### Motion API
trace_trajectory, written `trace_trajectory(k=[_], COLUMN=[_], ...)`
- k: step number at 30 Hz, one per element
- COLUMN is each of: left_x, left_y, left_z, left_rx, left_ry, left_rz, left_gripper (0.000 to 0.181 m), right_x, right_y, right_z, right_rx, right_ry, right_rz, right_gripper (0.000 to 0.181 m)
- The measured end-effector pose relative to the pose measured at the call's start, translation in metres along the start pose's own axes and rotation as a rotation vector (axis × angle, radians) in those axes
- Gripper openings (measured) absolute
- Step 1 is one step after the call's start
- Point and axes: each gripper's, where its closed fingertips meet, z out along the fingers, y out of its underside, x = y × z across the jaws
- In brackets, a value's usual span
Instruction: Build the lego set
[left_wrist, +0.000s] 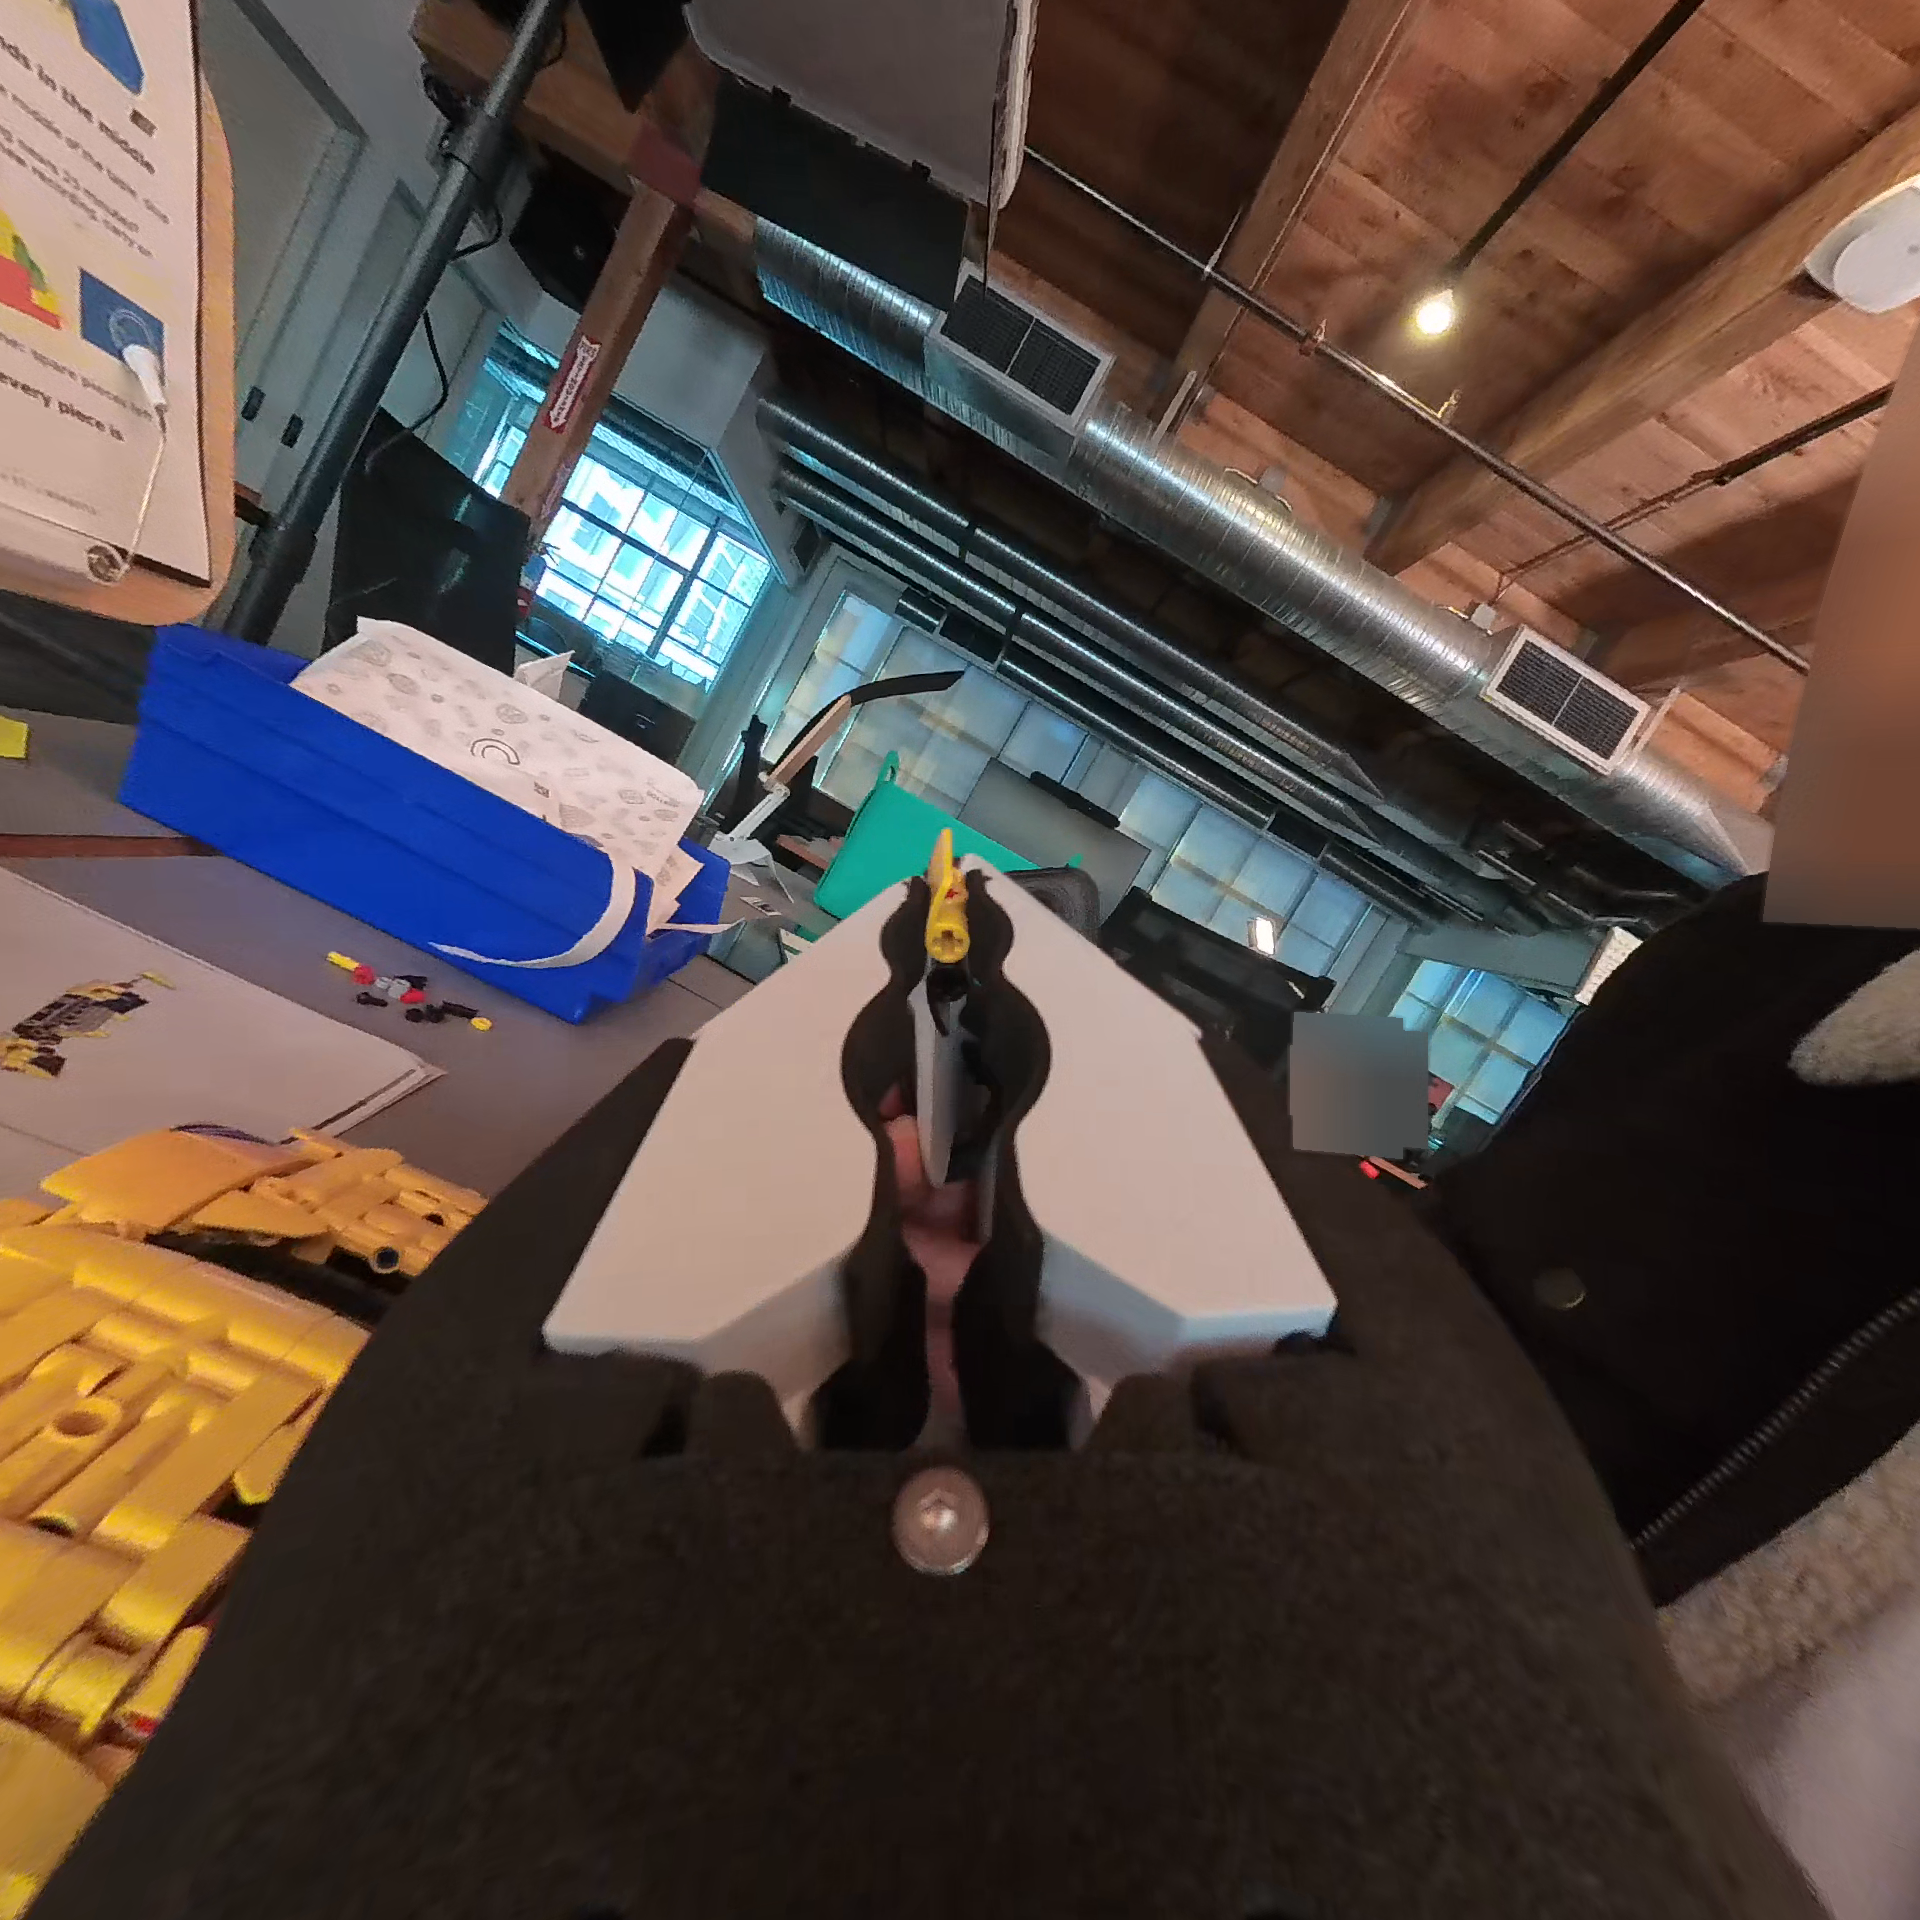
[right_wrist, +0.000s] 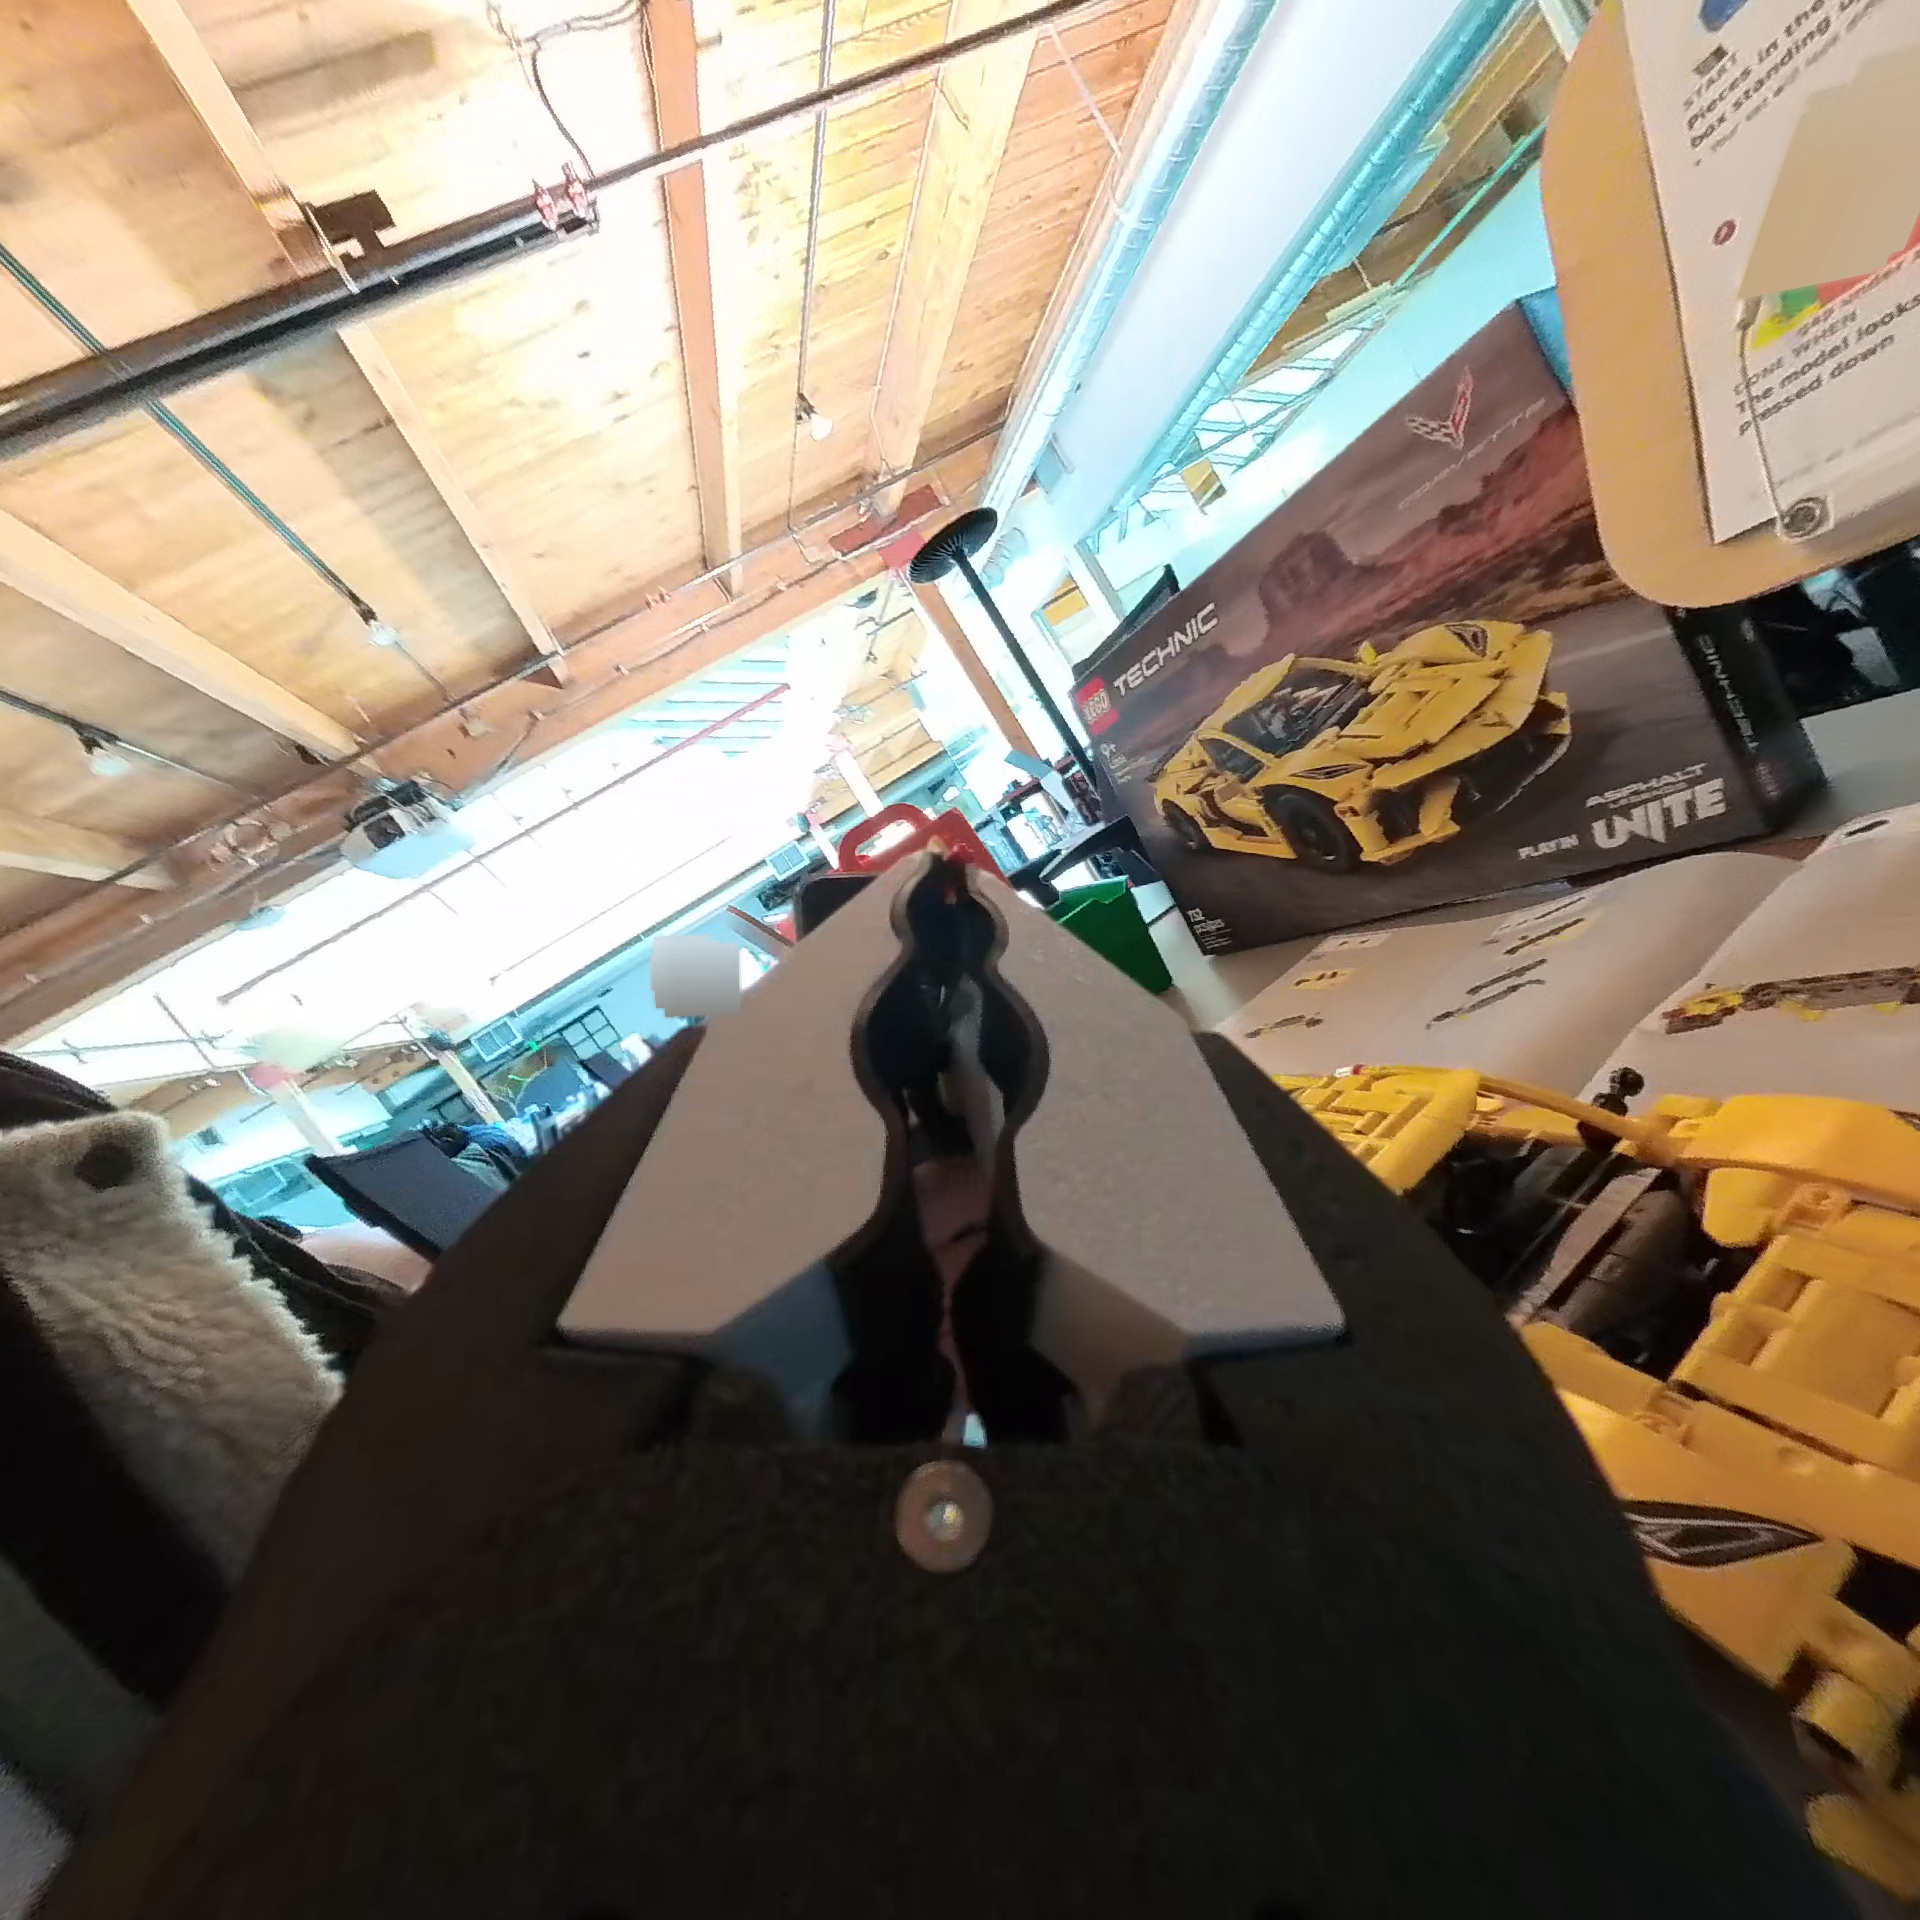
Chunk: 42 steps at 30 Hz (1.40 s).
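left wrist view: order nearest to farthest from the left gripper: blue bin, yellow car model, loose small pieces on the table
1. yellow car model, close at the lower left of the left gripper.
2. loose small pieces, farther out on the table, left.
3. blue bin, just beyond the pieces, left.

Loose pieces (left_wrist: 416, 992) between bin (left_wrist: 343, 821) and booklet (left_wrist: 197, 1049).

- Grey bench (left_wrist: 260, 935) carries a blue bin (left_wrist: 343, 821) and small loose pieces (left_wrist: 416, 992) just beside it.
- Open instruction pages (left_wrist: 208, 1049), yellow car model (right_wrist: 1558, 1299), set box (right_wrist: 1455, 727).
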Motion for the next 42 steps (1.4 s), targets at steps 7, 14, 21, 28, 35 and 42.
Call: trace_trajectory(k=[7, 14, 21, 28, 35, 42], left_x=[-0.003, -0.001, 0.002, 0.002, 0.004, 0.007], left_y=[0.002, 0.006, 0.007, 0.005, 0.009, 0.007], left_z=[-0.002, -0.011, -0.011, -0.013, -0.012, -0.01], left_rx=[-0.082, -0.207, -0.213, -0.209, -0.224, -0.161], left_ry=[-0.007, 0.034, 0.059, 0.057, 0.071, 0.089], left_rz=[0.023, 0.123, 0.139, 0.151, 0.154, 0.089], left_gripper=[0.006, 0.006, 0.006, 0.006, 0.006, 0.006], right_x=[0.003, 0.0, -0.003, -0.004, -0.005, -0.009], right_y=[0.003, 0.011, 0.012, 0.01, 0.009, 0.007], right_z=[0.0, 0.001, 0.001, 0.0, 0.0, 0.0], right_rx=[-0.082, -0.169, -0.173, -0.157, -0.152, -0.113], right_ry=[0.06, -0.014, -0.068, -0.095, -0.118, -0.111], right_rz=[-0.159, -0.083, -0.015, 0.033, 0.073, 0.027], right_gripper=[0.0, 0.002, 0.003, 0.009, 0.006, 0.002])
